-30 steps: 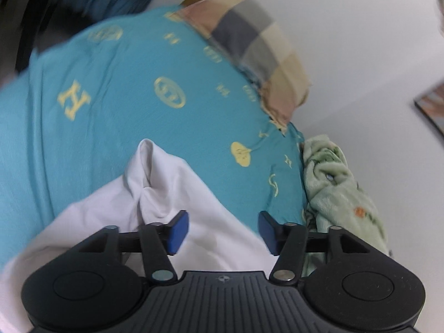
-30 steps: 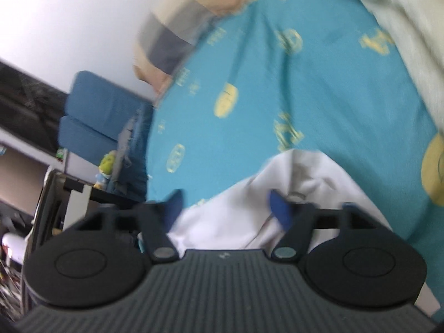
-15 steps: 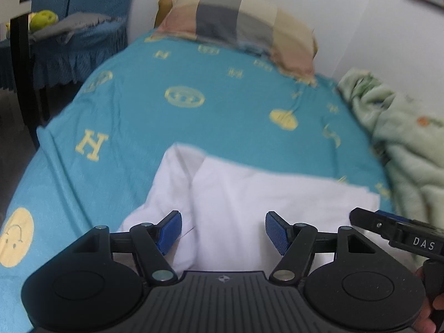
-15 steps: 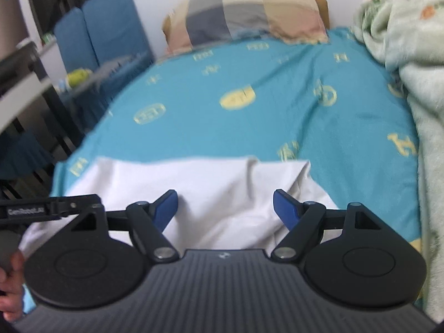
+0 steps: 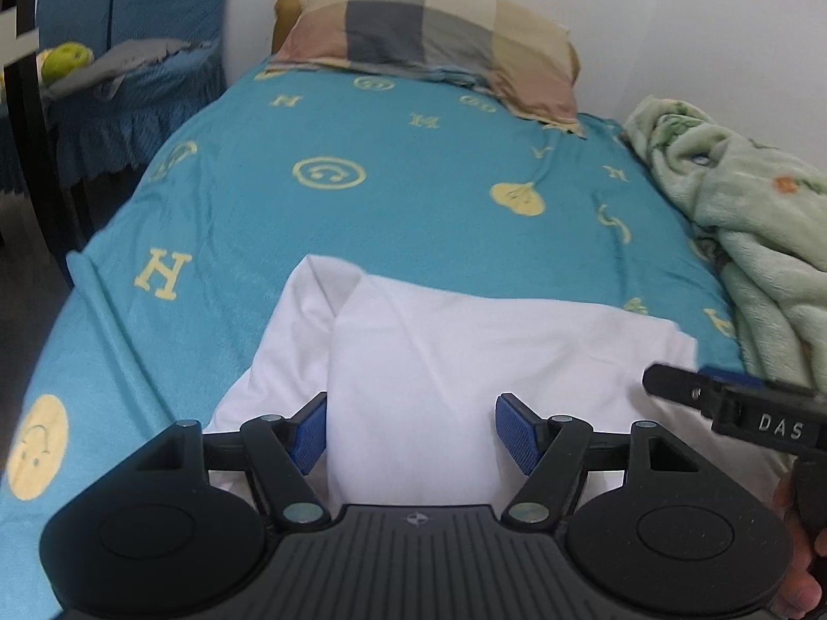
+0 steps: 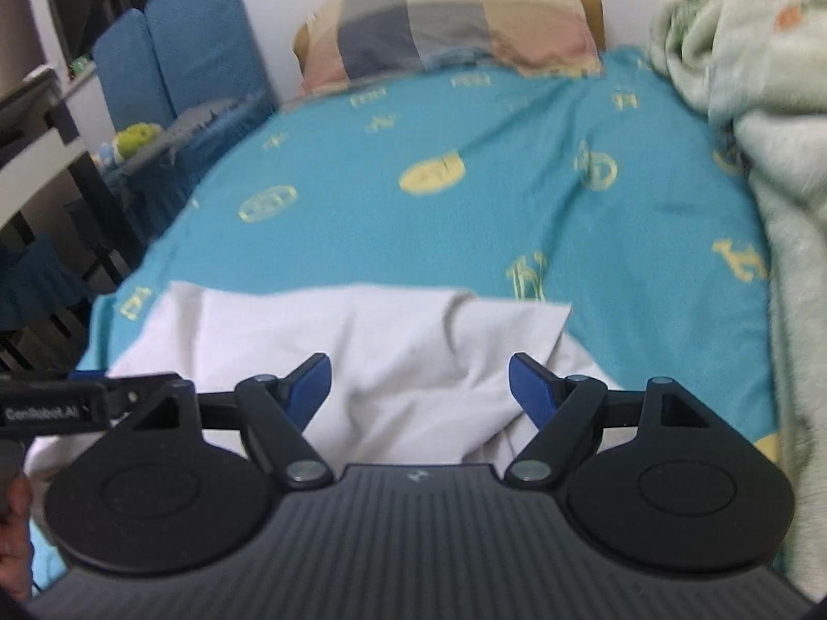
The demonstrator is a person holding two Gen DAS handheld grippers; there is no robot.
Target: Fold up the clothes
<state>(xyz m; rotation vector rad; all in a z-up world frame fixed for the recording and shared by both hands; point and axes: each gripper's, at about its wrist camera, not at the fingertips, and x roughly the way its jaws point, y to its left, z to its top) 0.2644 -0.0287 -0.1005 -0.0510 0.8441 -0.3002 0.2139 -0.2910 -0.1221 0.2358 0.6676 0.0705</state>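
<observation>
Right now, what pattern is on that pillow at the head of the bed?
The pillow has large checks of grey, beige and dusty pink, clearest in the left wrist view.

A garment [image 5: 455,361] lies flat on the near end of the bed [image 5: 413,196], with a pillow [image 5: 434,36] at the far end against the wall. A blanket [image 5: 739,217] is heaped along the bed's right side, a chair [image 5: 129,51] stands to its left
</observation>
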